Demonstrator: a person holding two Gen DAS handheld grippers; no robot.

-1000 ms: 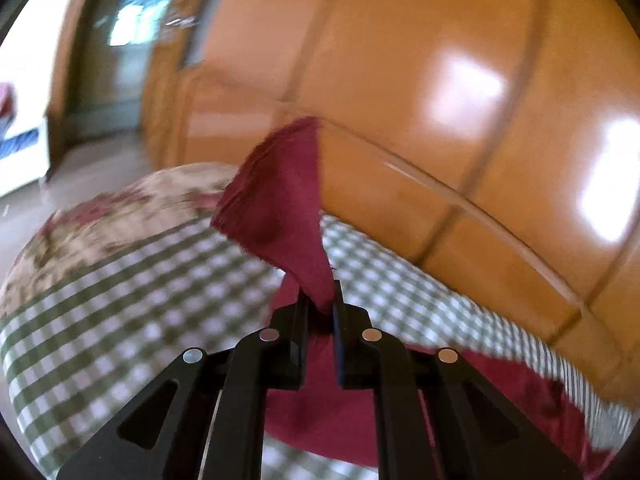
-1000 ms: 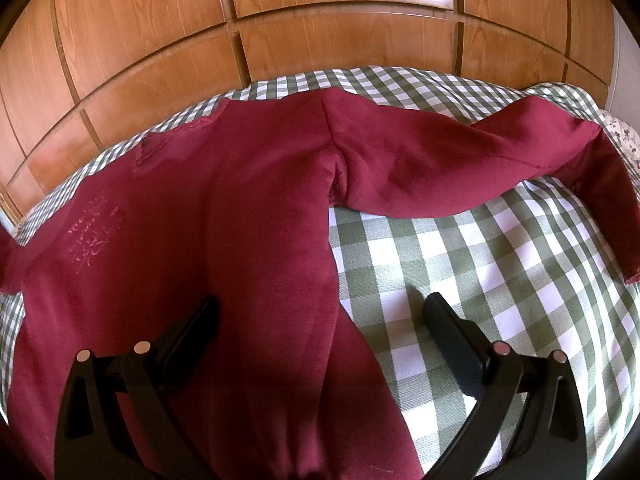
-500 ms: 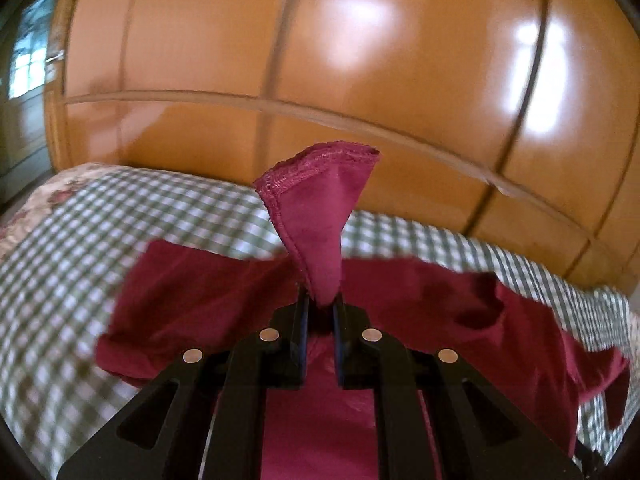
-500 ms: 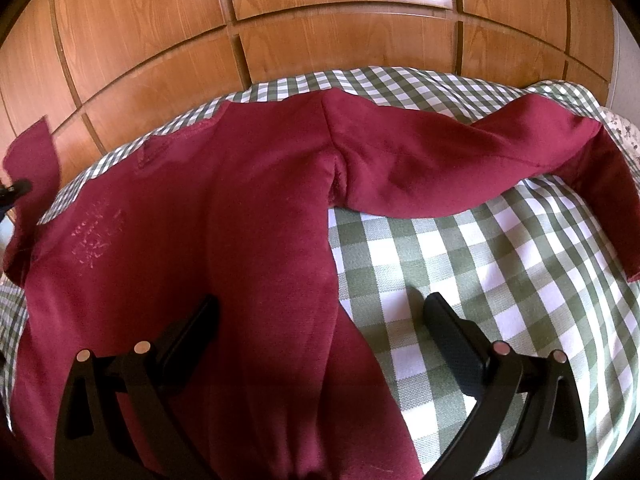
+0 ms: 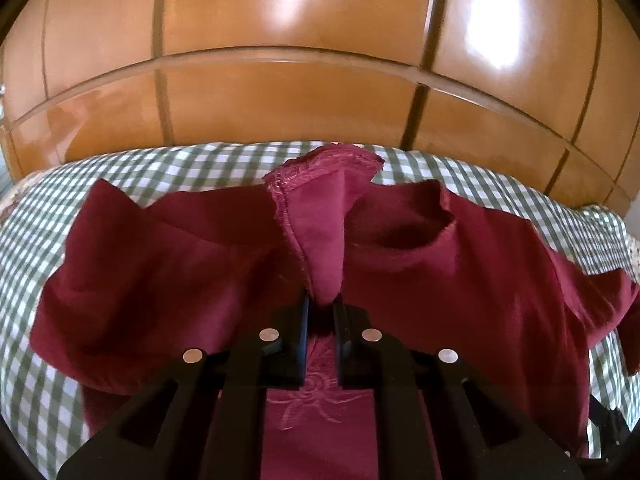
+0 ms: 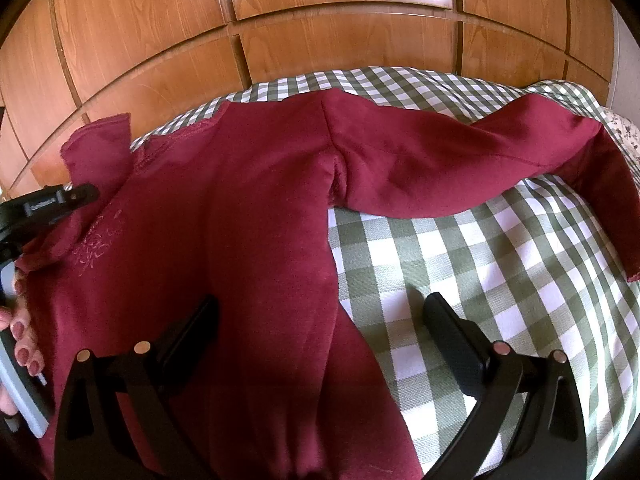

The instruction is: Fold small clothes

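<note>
Nearest, the right gripper (image 6: 320, 344) hangs with jaws spread wide over the soft maroon sweatshirt (image 6: 248, 240), which lies flat on the green-and-white checked bedcover (image 6: 460, 264). The left gripper (image 5: 320, 312) pinches the stitched sleeve cuff (image 5: 320, 216), now carried in over the sweatshirt's embroidered chest rather than raised off to the side. Glossy wooden panels (image 5: 300, 92) stand beyond.

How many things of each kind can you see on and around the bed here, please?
Red top: 1
Checked bedcover: 1
Wooden panelled wall: 1
Tools: 2, left tool shut on the top's sleeve end, right tool open
Total: 5
</note>
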